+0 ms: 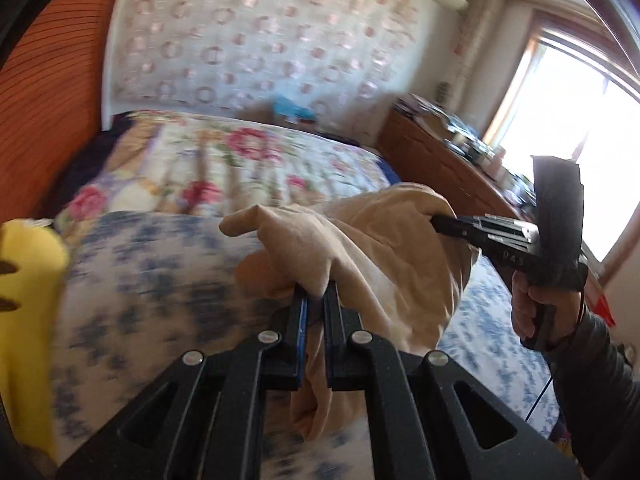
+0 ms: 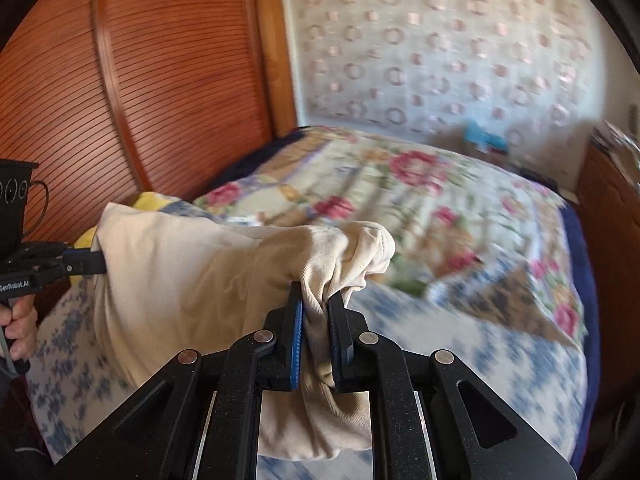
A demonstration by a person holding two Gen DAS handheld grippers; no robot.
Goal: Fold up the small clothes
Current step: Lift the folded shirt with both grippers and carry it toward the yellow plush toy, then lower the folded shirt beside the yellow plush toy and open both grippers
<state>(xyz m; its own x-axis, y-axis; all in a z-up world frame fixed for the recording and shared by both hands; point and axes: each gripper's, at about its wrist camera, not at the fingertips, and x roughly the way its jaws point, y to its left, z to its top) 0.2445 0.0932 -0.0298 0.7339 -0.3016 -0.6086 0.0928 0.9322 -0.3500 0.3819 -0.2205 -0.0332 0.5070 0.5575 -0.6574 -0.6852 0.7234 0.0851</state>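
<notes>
A beige small garment [image 1: 360, 240] hangs in the air above the bed, held between both grippers. My left gripper [image 1: 316, 300] is shut on one bunched edge of it. My right gripper [image 2: 316, 300] is shut on the other bunched edge [image 2: 344, 256]. In the left wrist view the right gripper [image 1: 440, 222] comes in from the right and pinches the cloth. In the right wrist view the left gripper [image 2: 96, 262] comes in from the left at the garment's [image 2: 192, 280] far edge. The cloth sags between them.
The bed has a blue-and-white sheet [image 1: 152, 280] and a floral quilt [image 2: 400, 192]. A yellow cloth [image 1: 28, 300] lies at the left. A wooden slatted panel [image 2: 140, 80] stands at the left, a wooden dresser [image 1: 440, 160] at the right, beside a bright window [image 1: 580, 120].
</notes>
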